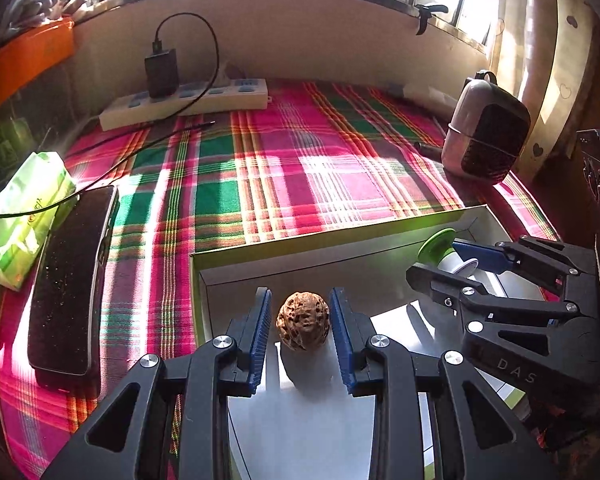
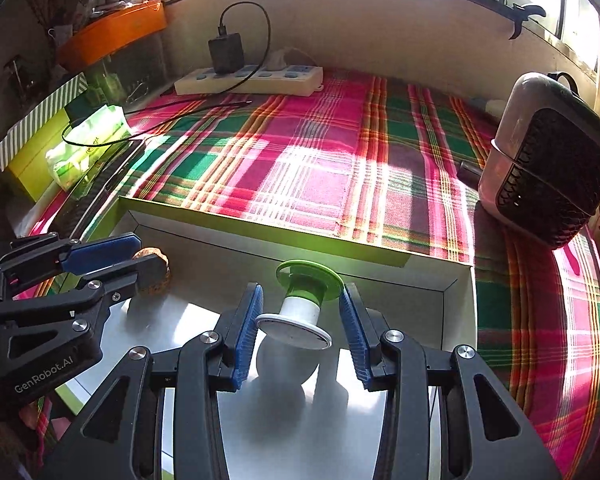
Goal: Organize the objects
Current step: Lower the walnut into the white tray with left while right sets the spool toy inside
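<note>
Walnut: the walnut (image 1: 303, 320) hangs between the blue pads of the left gripper (image 1: 300, 328), above the white floor of the box (image 1: 260, 252); from the left wrist view a thin gap seems to show at each side, so whether the pads press on it cannot be told.
Walnut handling: probably light, hard and rough-shelled, not slippery; the round form may roll, so a hold across its widest part looks safest.
Spool: the spool (image 2: 300, 308), with a green flange, white core and white flange, sits between the pads of the right gripper (image 2: 300, 328), tilted towards the camera, over the box floor.
Spool grip: the jaws stand partly apart with the flanges at the pads; firm contact cannot be told.
Spool handling: seemingly light, stiff plastic; smooth rims could slip, so the core or both flange edges make the better hold.
Box: shallow, green outside, white inside, open-topped, near the front edge of the cloth.
Surface: plaid cloth (image 2: 320, 160) in pink and green, soft, sunlit in patches.
Room: a power strip (image 1: 188, 104) with a charger (image 1: 162, 66) by the wall, a phone (image 1: 72, 280), a tissue pack (image 1: 24, 208), a small heater (image 2: 548, 160), windows above.
</note>
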`<state>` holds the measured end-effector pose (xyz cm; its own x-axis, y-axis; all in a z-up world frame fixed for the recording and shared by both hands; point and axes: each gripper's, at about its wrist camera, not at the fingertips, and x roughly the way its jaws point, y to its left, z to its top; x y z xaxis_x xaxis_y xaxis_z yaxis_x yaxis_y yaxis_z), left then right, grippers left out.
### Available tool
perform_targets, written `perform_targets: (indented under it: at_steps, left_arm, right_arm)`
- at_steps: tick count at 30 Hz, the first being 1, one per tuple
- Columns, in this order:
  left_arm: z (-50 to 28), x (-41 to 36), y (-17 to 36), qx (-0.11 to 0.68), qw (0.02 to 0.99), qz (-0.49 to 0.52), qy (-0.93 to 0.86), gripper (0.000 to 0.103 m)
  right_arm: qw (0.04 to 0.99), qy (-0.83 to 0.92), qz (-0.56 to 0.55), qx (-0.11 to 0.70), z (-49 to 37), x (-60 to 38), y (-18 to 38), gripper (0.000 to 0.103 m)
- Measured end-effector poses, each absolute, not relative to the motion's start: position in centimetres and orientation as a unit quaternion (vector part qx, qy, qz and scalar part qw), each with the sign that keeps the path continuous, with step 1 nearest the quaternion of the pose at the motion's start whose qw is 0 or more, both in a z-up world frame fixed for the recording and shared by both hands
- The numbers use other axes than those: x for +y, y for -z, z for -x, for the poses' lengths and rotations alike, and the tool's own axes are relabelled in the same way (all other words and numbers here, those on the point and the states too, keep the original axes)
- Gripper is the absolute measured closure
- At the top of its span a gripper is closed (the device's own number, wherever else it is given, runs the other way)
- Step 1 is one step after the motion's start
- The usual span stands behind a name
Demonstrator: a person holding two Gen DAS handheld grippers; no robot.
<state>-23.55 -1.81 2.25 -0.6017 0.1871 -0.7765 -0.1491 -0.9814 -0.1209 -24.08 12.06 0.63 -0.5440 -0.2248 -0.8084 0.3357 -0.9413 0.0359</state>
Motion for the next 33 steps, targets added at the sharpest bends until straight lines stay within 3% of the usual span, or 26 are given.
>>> perform_targets:
  at_steps: [16, 21, 28, 33]
  left_arm:
    - [23.8, -1.4, -1.7, -0.013, 0.092, 0.441, -0.893, 0.075]
    - [23.4, -1.7, -2.2, -0.021, 0.091, 0.437, -0.895, 0.074]
    - [22.0, -2.0, -3.2, -0.021, 0.092, 0.428, -0.899, 0.068]
    - [20.7, -2.2, -3.9, -0.022, 0.089, 0.421, -0.903, 0.066]
  right_arm:
    - [0.155, 0.869, -0.466, 0.059, 24.7, 11.9, 0.0, 0.061]
    - [0.155, 0.871, -0.464, 0.05, 24.4, 12.0, -0.2, 0.052]
    - [0.146, 0.88, -0.45, 0.043, 23.3, 12.6, -1.2, 0.05]
    - [0.144, 0.884, -0.442, 0.037, 22.2, 13.0, -2.0, 0.042]
